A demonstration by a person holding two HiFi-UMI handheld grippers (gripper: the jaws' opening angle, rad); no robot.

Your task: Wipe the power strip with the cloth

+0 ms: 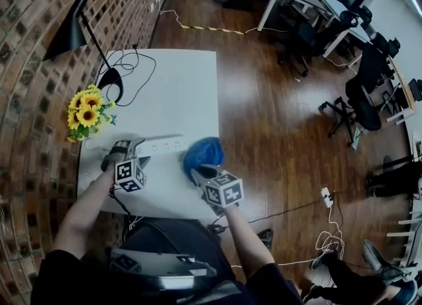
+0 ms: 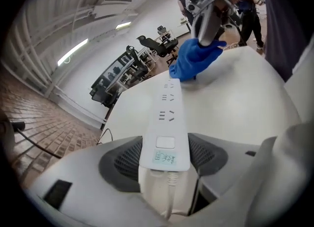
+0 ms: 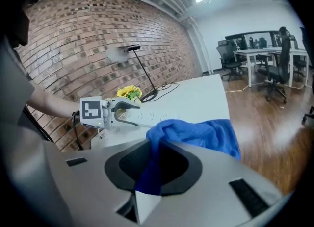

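Left claw point(image 1: 134, 150) clamped on the cord end of white power strip point(image 1: 163, 144), stretched across white surface point(image 1: 178, 86); right claw point(image 1: 200, 173) pinched tight on blue cloth point(image 1: 202, 151), bunched at strip's far end; wiping step looks under way; next: drag cloth along socket face, strip braced.

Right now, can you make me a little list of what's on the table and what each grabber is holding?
table: white, beside a brick wall
left gripper: shut on the cord end of the power strip
right gripper: shut on the blue cloth
cloth position: bunched at the strip's other end
also on table: black lamp, yellow flowers
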